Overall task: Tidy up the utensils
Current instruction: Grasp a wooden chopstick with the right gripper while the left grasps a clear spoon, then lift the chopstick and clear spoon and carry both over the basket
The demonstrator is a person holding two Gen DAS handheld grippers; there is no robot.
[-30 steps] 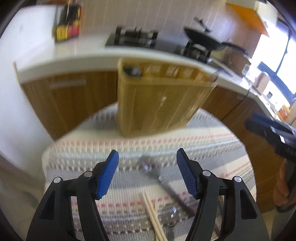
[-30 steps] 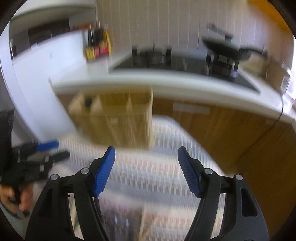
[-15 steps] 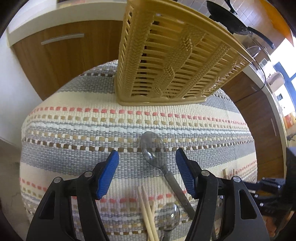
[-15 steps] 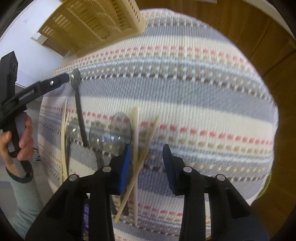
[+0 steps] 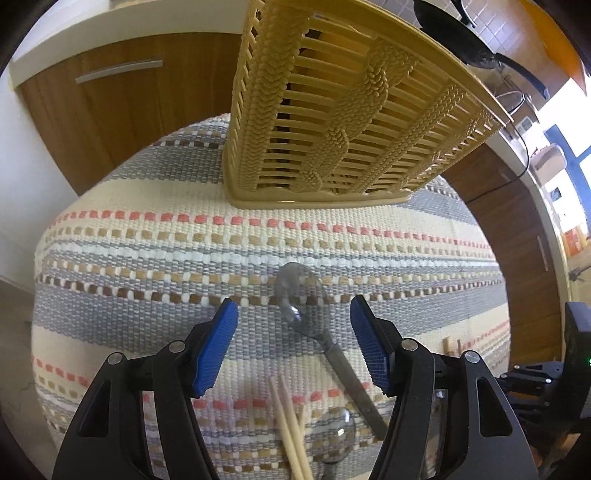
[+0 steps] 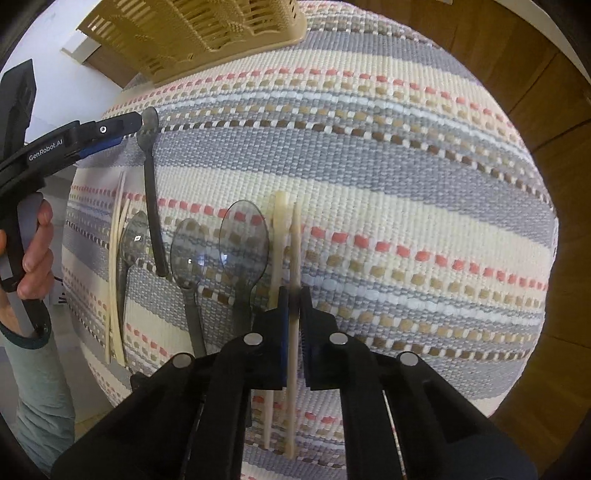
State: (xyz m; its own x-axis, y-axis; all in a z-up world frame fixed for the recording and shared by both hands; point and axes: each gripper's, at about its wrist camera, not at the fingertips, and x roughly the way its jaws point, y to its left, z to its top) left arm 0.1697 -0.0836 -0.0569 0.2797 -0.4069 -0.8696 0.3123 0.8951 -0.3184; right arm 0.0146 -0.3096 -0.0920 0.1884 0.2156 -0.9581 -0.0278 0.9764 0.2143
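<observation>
A tan slatted utensil basket point(image 5: 332, 122) stands at the far side of a striped woven mat point(image 5: 147, 258); it also shows in the right wrist view point(image 6: 207, 33). My left gripper point(image 5: 293, 325) is open, its fingers either side of the bowl of a clear grey spoon point(image 5: 301, 299) lying on the mat. My right gripper point(image 6: 293, 295) is shut on a pale chopstick point(image 6: 294, 251), with a second chopstick point(image 6: 277, 236) just left of it. More clear spoons point(image 6: 242, 240) and another chopstick pair point(image 6: 116, 258) lie to the left.
Wooden cabinet fronts point(image 5: 122, 99) and a white counter edge stand behind the basket, with a dark pan point(image 5: 461, 40) on the counter. The left gripper point(image 6: 122, 133) and the hand holding it show at the left of the right wrist view.
Both grippers dropped from facing the counter to low over the mat. The left one settled around the spoon bowl. The right jaws narrowed and then closed on the chopstick.
</observation>
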